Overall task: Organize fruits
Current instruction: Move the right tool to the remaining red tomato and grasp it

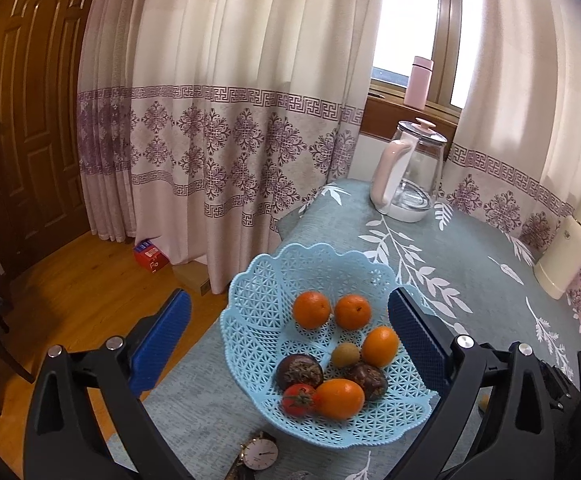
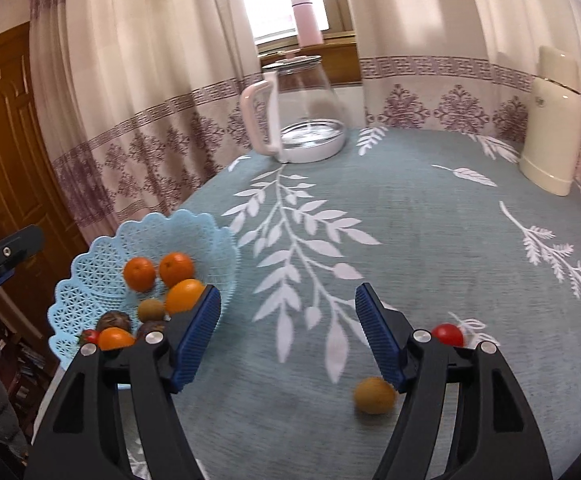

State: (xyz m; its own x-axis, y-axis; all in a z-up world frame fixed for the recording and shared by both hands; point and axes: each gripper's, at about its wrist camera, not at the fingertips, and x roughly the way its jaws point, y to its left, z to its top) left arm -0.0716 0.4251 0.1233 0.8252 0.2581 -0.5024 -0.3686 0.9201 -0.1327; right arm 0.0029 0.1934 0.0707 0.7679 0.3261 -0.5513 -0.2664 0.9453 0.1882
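Observation:
A light blue lattice basket [image 1: 258,280] [image 2: 90,276] sits near the table's left edge and holds several fruits: oranges [image 1: 311,309] [image 2: 139,274], two dark mangosteens [image 1: 299,370], a small brownish-yellow fruit [image 1: 345,354] and a tomato [image 1: 297,399]. My left gripper [image 1: 290,344] is open, its blue pads on either side of the basket. My right gripper [image 2: 288,332] is open above the tablecloth, right of the basket. A small yellow-brown fruit [image 2: 374,395] lies on the cloth beside its right finger. A red tomato [image 2: 447,334] rests behind that finger.
A glass kettle [image 1: 408,172] [image 2: 304,114] with a pink handle stands at the back of the table. A cream flask [image 1: 566,256] [image 2: 552,128] stands at the right. A wristwatch [image 1: 259,454] lies before the basket. A pink bottle [image 1: 419,82] is on the windowsill. Curtains hang behind.

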